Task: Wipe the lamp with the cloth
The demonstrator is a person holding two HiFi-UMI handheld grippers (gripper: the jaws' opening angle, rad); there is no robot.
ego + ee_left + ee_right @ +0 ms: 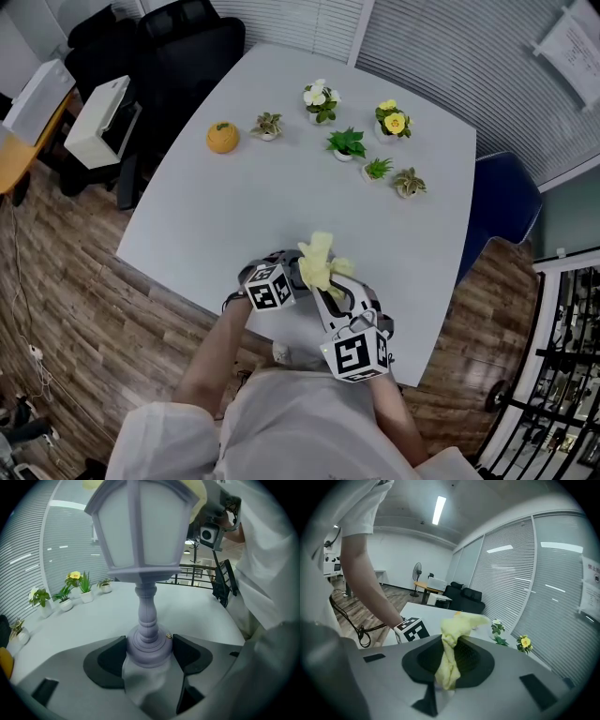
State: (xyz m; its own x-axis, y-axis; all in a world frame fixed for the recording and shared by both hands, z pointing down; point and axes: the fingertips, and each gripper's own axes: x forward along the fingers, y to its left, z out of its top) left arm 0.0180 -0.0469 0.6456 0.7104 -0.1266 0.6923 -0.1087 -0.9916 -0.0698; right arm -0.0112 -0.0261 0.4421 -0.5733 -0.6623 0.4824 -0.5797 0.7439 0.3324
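**Lamp pinned at the foot, cloth up on the shade**

Down at the near edge of the white table [281, 202], right in front of the person. Clamping the lilac lamp [140, 550] by its round foot with the left gripper [149, 649], jaws drawn in snug against either side of that foot. Standing upright, lantern shade high, slim turned stem below. Cannot tell whether resting on the tabletop or raised a touch off it.

Over to the right gripper [449, 660]: shut tight on the yellow cloth [451, 644], pinched at the middle, with a loose tail hanging down and a bunched end flopping forward past the jaws. From the head view, heaped up between the two grippers, just beside the left one's marker cube. Draped over the crown of the shade as well, peeking out pale yellow at both upper corners in the left gripper view.

Farther back on the table, well apart from all this: six small potted plants [347, 142] in a loose cluster, and to their left a small orange ornament [222, 137]. Off the far left corner, black chairs [183, 47] and a white box-like machine [103, 117].
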